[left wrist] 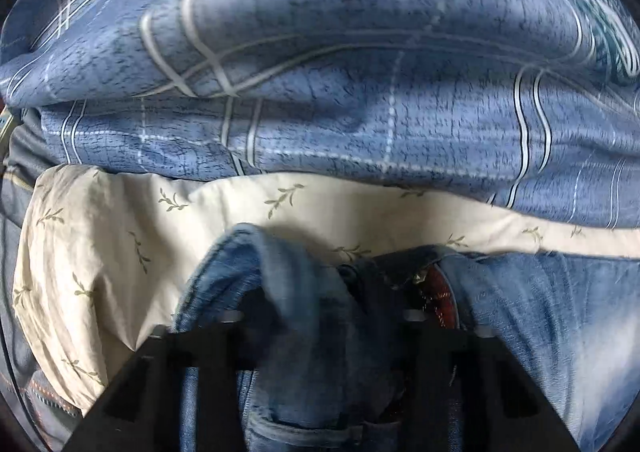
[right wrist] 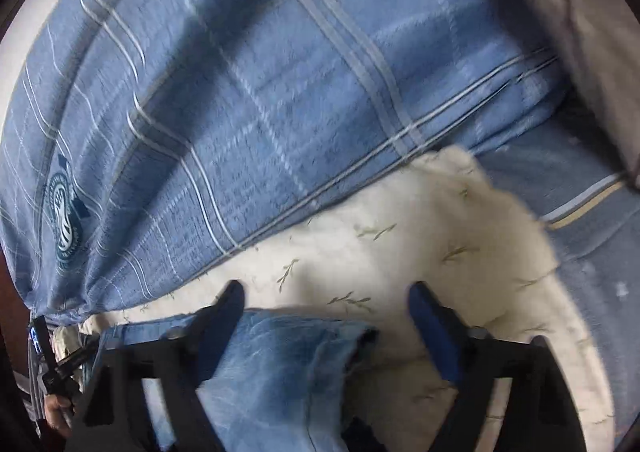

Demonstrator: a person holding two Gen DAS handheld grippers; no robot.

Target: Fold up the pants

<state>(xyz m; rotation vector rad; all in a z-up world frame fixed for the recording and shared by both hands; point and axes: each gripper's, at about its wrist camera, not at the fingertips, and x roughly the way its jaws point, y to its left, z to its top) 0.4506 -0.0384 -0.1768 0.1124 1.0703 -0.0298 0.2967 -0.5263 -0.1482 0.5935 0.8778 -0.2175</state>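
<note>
The pants are blue jeans (left wrist: pixel 540 312) lying on a cream sheet with a leaf print (left wrist: pixel 120 236). In the left wrist view, denim is bunched between the fingers of my left gripper (left wrist: pixel 320 316); its fingertips are buried in the fabric near the waistband and red inner label (left wrist: pixel 444 296), and the jaws stand apart. In the right wrist view, my right gripper (right wrist: pixel 326 292) is open over a jeans edge (right wrist: pixel 280 364), with its blue-padded fingers (right wrist: pixel 430 312) either side of the denim and not closed on it.
A thick blue plaid duvet (left wrist: pixel 320 71) is piled right behind the jeans; it also fills the right wrist view (right wrist: pixel 260 91). A grey wall or headboard (right wrist: pixel 592 31) is at the upper right. The other hand and gripper (right wrist: pixel 56 380) show at the lower left.
</note>
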